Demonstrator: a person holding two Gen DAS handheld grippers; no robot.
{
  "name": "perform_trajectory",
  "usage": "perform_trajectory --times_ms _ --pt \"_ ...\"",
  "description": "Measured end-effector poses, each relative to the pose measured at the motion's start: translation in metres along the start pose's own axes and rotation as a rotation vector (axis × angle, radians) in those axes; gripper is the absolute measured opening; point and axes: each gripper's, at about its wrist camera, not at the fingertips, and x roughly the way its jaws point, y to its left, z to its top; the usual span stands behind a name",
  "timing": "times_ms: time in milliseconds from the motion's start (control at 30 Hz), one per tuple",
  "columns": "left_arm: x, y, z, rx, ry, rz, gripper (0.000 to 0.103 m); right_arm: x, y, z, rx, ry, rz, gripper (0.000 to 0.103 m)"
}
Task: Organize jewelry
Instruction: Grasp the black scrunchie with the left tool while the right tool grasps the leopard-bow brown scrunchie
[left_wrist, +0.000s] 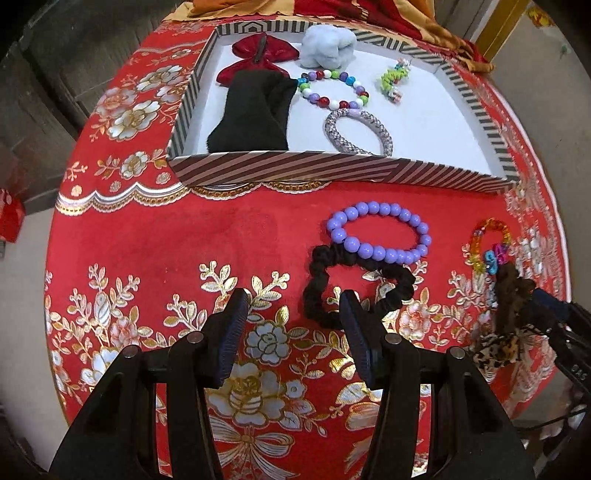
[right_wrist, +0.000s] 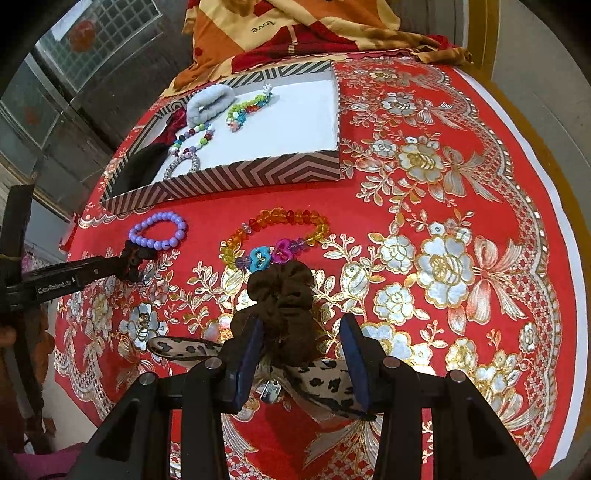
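Gaping wide, the right tool (right_wrist: 301, 354) straddles a brown scrunchie (right_wrist: 284, 295) lying on a leopard-print bow (right_wrist: 325, 384), clamping nothing; the left tool (left_wrist: 293, 317) is likewise spread, one finger over a black scrunchie (left_wrist: 317, 291). Beyond, a purple bead bracelet (left_wrist: 380, 236) rests on the red floral tabletop (right_wrist: 424, 240); farther off sits the striped tray (left_wrist: 332, 171) holding more jewelry.
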Motion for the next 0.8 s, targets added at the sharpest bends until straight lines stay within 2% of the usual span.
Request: perform_trajectory --times_ms 333,667,800 --pt "0.008 -0.013 0.004 0.034 0.001 0.083 0.051 0.007 0.002 0.002 -0.008 0.007 0.006 0.041" --pt "0.012 -0.019 0.004 0.051 -0.005 0.097 0.050 0.012 0.001 -0.001 0.003 0.008 0.016 0.041" --pt "0.012 -0.019 0.002 0.051 -0.008 0.068 0.040 0.015 0.002 -0.003 -0.008 0.013 0.009 0.041"
